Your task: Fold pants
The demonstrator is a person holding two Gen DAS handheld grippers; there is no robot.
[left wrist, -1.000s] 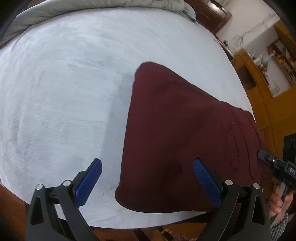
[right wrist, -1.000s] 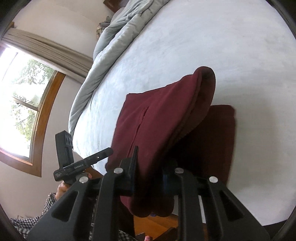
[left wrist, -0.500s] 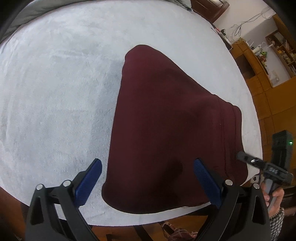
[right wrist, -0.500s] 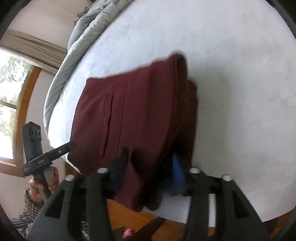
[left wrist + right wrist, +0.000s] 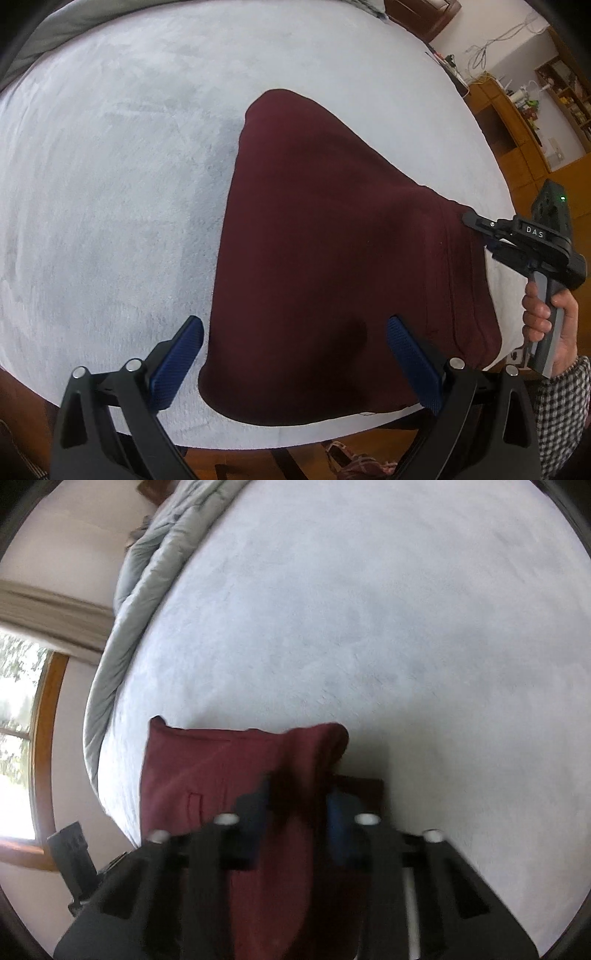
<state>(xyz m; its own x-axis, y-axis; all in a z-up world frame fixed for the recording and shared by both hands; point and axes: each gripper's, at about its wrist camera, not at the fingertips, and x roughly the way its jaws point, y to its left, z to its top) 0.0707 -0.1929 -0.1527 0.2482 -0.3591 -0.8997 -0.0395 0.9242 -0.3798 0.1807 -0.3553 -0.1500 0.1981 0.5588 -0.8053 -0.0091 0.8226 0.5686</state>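
Observation:
Dark maroon pants [image 5: 332, 258] lie folded on a pale grey-white bed cover [image 5: 110, 184], near its front edge. My left gripper [image 5: 295, 365] is open and empty, hovering over the pants' near end. My right gripper [image 5: 299, 812] holds the pants' right edge [image 5: 295, 760] between its blue pads, with cloth bunched between them; the view is blurred. In the left wrist view the right gripper [image 5: 476, 229] sits at the waistband side.
A grey quilt [image 5: 147, 590] is bunched along the far side of the bed. A window with a wooden frame [image 5: 40, 757] is at left. Wooden shelves [image 5: 524, 122] stand beyond the bed. Wooden floor shows below the bed edge.
My right gripper has lowered the lifted pants edge down toward the bed, and its jaws have widened a little. My left gripper stayed open and drew back slightly.

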